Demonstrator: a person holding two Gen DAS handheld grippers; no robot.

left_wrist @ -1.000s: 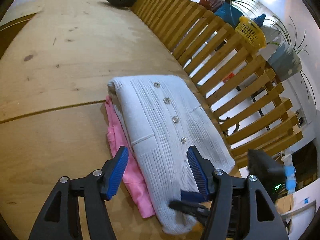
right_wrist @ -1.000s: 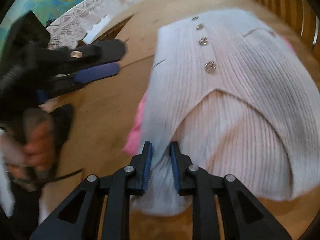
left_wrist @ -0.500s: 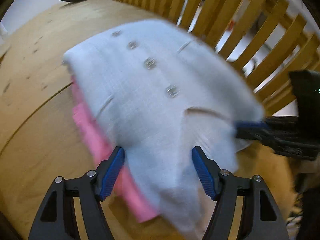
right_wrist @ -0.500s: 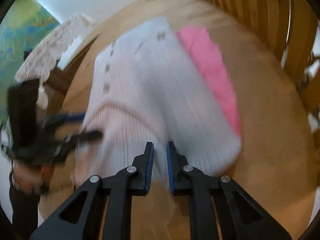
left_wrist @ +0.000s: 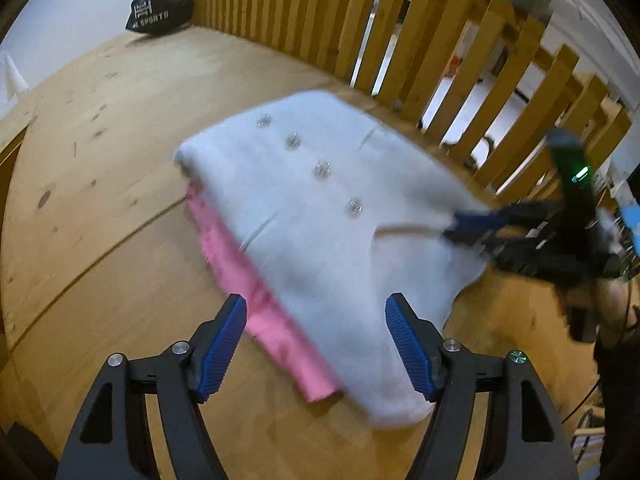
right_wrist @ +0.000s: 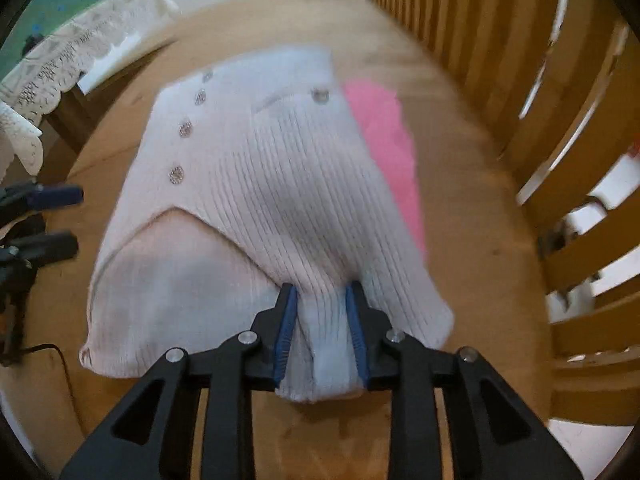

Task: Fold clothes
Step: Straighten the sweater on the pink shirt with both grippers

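Observation:
A folded white ribbed cardigan (left_wrist: pixel 320 208) with shiny buttons lies on a folded pink garment (left_wrist: pixel 256 284) on the wooden table (left_wrist: pixel 104 168). My left gripper (left_wrist: pixel 316 344) is open and empty, just above the near edge of the stack. In the right wrist view the cardigan (right_wrist: pixel 256 208) fills the middle and the pink garment (right_wrist: pixel 388 148) shows at its right. My right gripper (right_wrist: pixel 320 320) has its jaws partly parted with a bunched fold of the cardigan's edge between the pads. The right gripper also shows in the left wrist view (left_wrist: pixel 476 224) at the cardigan's right edge.
A yellow slatted wooden fence (left_wrist: pixel 400 40) runs along the table's far right edge. A black sports bag (left_wrist: pixel 160 4) sits at the far corner. A lace cloth (right_wrist: pixel 76 56) covers furniture beyond the table. The left gripper's fingers (right_wrist: pixel 52 196) show at the left.
The stack has turned and slid on the table with my right gripper holding the cardigan's edge. My right jaws have parted wider. My left gripper stayed open and shifted relative to the stack.

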